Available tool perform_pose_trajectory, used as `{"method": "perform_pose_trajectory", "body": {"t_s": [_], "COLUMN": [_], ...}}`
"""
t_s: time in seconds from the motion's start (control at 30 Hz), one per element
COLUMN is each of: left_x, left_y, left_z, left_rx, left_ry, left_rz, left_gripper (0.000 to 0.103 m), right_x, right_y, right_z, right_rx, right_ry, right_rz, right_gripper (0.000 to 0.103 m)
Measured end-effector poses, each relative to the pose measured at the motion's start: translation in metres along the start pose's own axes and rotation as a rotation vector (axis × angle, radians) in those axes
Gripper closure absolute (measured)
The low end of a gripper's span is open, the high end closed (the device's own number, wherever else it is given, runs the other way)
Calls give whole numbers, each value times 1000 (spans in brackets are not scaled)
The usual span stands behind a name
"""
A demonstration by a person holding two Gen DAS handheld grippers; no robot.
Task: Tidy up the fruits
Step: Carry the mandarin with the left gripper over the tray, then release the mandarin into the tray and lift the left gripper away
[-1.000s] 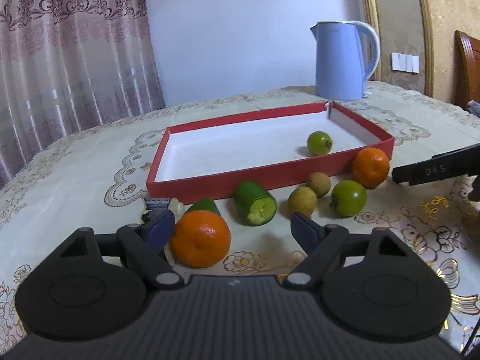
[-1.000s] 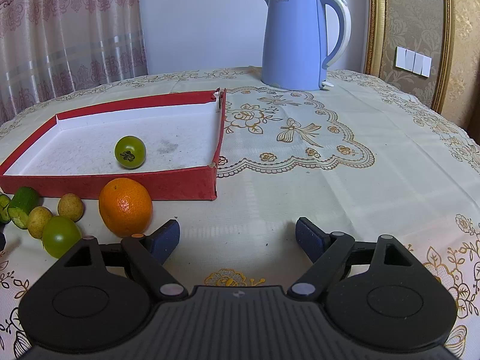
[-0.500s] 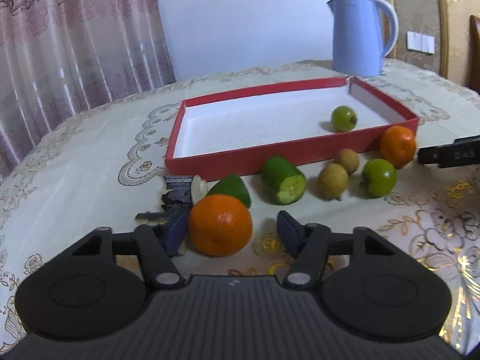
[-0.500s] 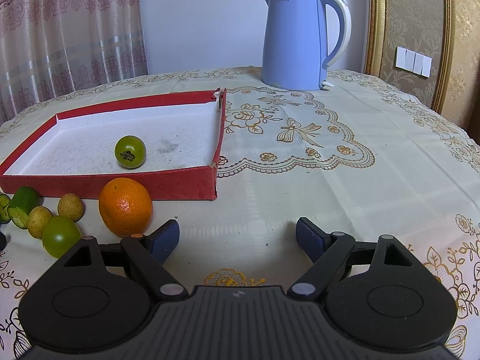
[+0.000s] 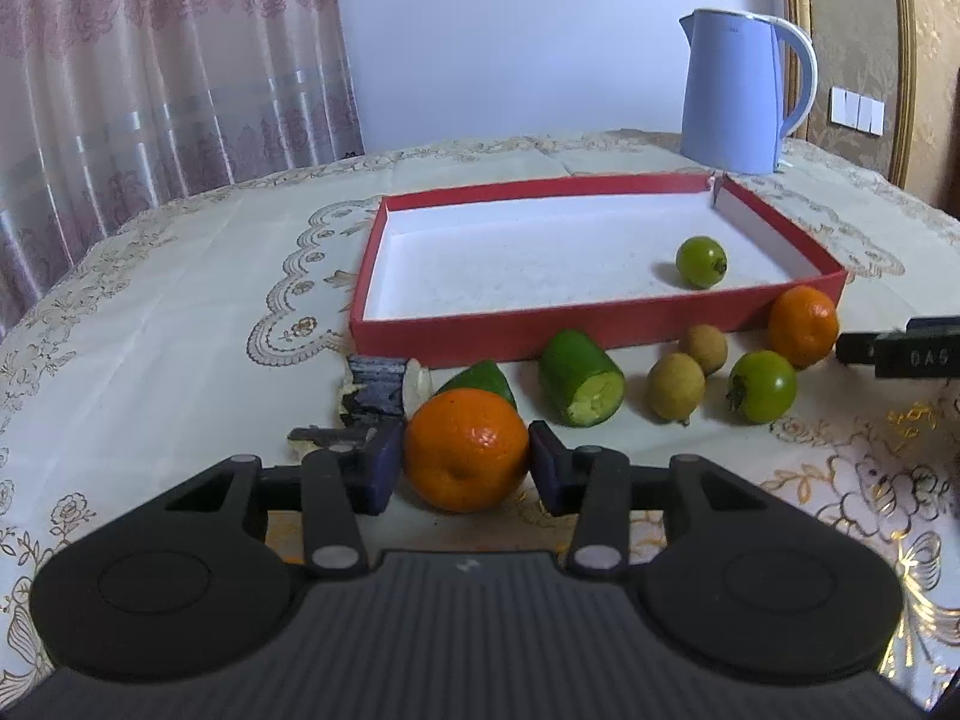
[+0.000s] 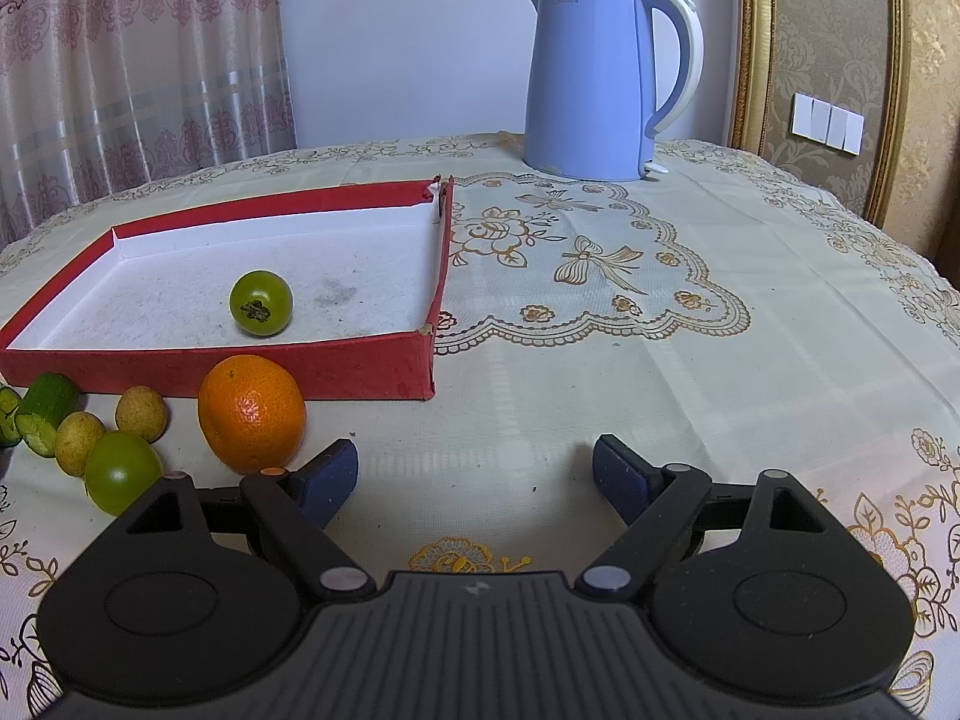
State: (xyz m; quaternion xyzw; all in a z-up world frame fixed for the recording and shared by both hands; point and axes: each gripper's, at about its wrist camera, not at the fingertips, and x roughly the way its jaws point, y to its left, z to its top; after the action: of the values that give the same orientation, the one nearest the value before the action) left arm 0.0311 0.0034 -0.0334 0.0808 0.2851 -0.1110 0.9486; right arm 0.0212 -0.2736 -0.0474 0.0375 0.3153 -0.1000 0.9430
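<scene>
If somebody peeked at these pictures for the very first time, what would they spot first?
Probably the bright orange up close, squeezed between the blue pads of the left gripper, whose jaws have just been closing on it. Next, the red tray behind it, holding one small green fruit. Then the tall blue kettle at the table's far side.

Both cameras ride low behind their grippers, looking forward and slightly down across the bench (image 6: 690, 360). The left view sits close to the fruit; the right sits further right. Both share the red tray (image 5: 600, 333) (image 6: 240, 369) and kettle (image 5: 735, 90) (image 6: 588, 78).
</scene>
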Motion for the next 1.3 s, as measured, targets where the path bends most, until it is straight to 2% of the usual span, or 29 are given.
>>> {"method": "perform_pose_trajectory", "body": {"t_s": [0.37, 0.53, 0.7, 1.03, 1.2, 1.23, 1.3], "left_x": [-1, 25, 61, 128, 135, 135, 132], "left_y": [9, 17, 22, 25, 18, 18, 17], "left_z": [36, 62, 85, 98, 96, 96, 97], "left_rx": [-21, -62, -90, -106, -64, -62, -56], "left_ry": [-47, -57, -59, 64, 68, 65, 40], "left_rz": [-13, -20, 9, 57, 76, 80, 66], "left_gripper": [62, 62, 62, 62, 61, 57, 42], "right_x": [0, 0, 0, 0, 1, 1, 0], "right_y": [0, 0, 0, 0, 0, 0, 0], "right_z": [0, 0, 0, 0, 0, 0, 0], "right_rx": [0, 0, 0, -1, -1, -1, 0], "right_ry": [0, 0, 1, 1, 1, 1, 1], "right_rz": [0, 0, 0, 0, 0, 0, 0], "right_gripper": [17, 17, 17, 16, 16, 16, 16]}}
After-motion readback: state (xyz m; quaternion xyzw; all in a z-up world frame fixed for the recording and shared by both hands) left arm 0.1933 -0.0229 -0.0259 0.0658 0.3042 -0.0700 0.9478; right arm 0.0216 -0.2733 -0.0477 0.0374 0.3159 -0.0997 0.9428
